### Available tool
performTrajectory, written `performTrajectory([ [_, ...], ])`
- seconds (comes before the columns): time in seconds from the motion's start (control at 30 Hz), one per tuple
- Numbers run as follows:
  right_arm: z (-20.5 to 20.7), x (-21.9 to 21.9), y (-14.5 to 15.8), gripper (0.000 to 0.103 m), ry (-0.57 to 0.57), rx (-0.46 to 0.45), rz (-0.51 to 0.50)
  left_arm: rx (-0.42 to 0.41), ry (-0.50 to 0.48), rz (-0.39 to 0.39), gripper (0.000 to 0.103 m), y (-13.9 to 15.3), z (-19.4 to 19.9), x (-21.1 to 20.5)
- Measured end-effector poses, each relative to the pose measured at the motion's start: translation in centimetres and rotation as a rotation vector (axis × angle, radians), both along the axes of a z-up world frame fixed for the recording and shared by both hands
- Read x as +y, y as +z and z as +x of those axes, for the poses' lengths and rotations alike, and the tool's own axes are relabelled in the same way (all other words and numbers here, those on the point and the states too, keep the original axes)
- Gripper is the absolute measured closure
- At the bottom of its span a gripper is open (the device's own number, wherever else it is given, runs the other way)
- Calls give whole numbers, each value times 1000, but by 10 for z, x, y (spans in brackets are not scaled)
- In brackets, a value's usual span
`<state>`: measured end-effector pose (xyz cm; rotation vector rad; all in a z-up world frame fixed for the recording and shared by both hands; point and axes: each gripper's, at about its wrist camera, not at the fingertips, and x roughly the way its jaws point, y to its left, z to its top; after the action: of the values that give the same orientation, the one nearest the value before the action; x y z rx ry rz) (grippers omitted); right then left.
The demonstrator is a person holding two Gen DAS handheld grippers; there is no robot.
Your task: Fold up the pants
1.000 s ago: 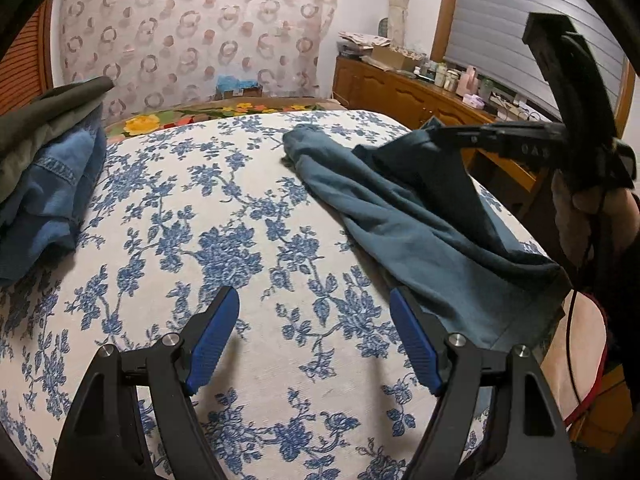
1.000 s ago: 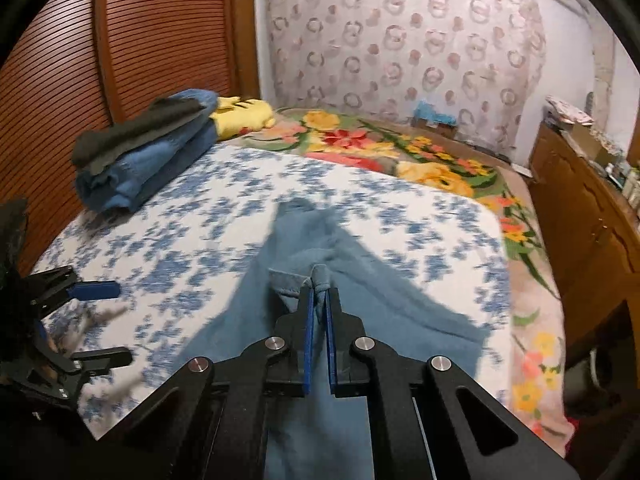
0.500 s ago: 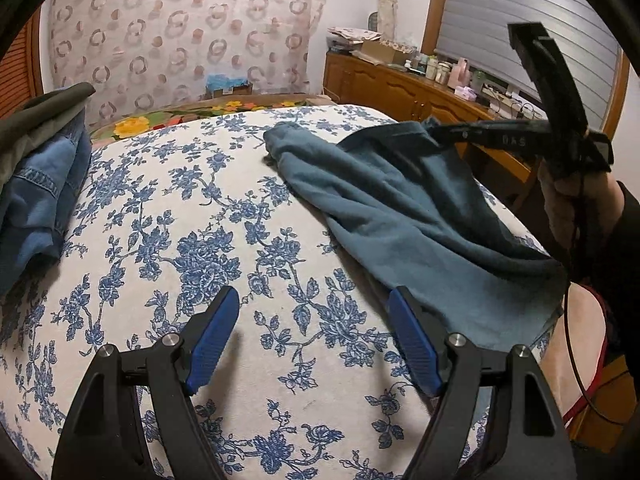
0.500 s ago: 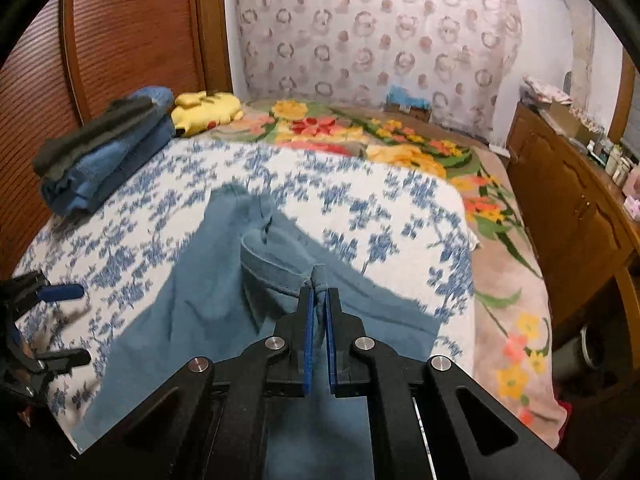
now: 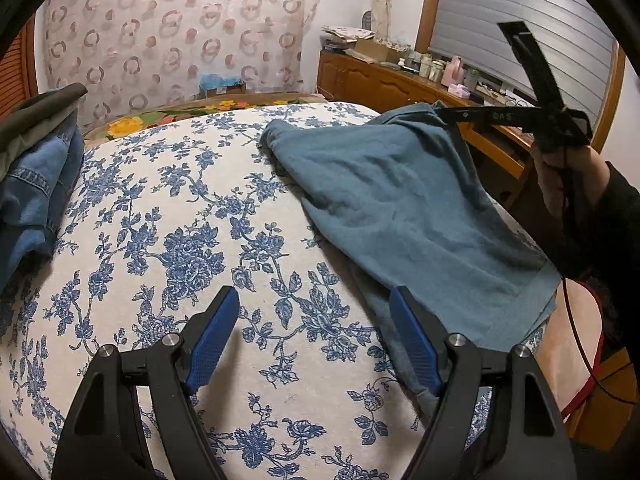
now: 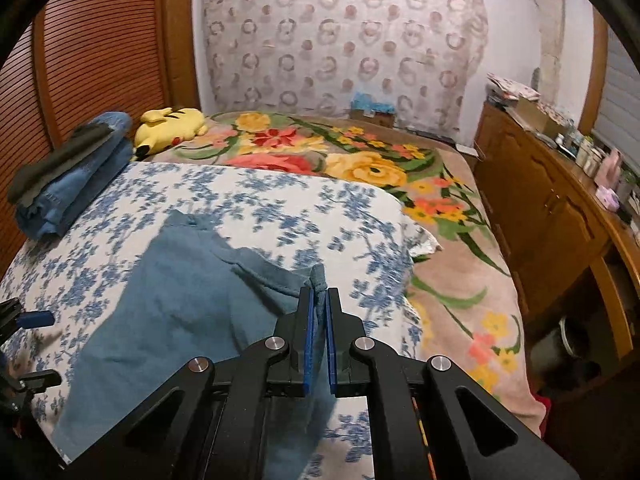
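- On the bed, over a white sheet printed with blue flowers (image 5: 192,248), lie the teal-blue soft cotton pants (image 5: 400,208), spread along the sheet's right-hand side in the left wrist view, with one corner lifted off the surface.
- The right gripper (image 6: 319,312), black with blue pads, is clamped tight on a bunched fold of the pants; a small tuft of cloth pokes out above its closed fingers, and the fabric drapes down from there to the sheet.
- In the left wrist view that same gripper shows side-on at the upper right, held by the person's right hand (image 5: 560,172) in a dark sleeve, with the pants' raised edge hanging from its tip.
- The left gripper (image 5: 314,336) hovers low over the flowered sheet with its jaws spread wide and nothing between them; its right-hand blue pad sits just beside the near hem of the pants, and I cannot tell whether it touches the cloth.
- A stack of folded clothes, blue denim with a dark olive garment on top (image 6: 68,172), rests at the far left edge of the sheet.
- Beyond the sheet a bright floral blanket (image 6: 360,160) covers the bed, with a yellow plush toy (image 6: 172,124) lying on it near the wooden slatted wardrobe door (image 6: 88,48).
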<state>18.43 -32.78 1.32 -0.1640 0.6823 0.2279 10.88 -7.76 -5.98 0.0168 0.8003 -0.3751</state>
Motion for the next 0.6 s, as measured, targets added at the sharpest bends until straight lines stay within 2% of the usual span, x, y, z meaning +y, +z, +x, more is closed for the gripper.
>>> performTrajectory([
  [0.53, 23, -15, -22, 98, -52, 63, 54, 14, -9, 1, 25, -6, -3, -6],
  [0.6, 25, -18, -22, 94, -67, 70, 61, 14, -11, 1, 25, -6, -3, -7],
])
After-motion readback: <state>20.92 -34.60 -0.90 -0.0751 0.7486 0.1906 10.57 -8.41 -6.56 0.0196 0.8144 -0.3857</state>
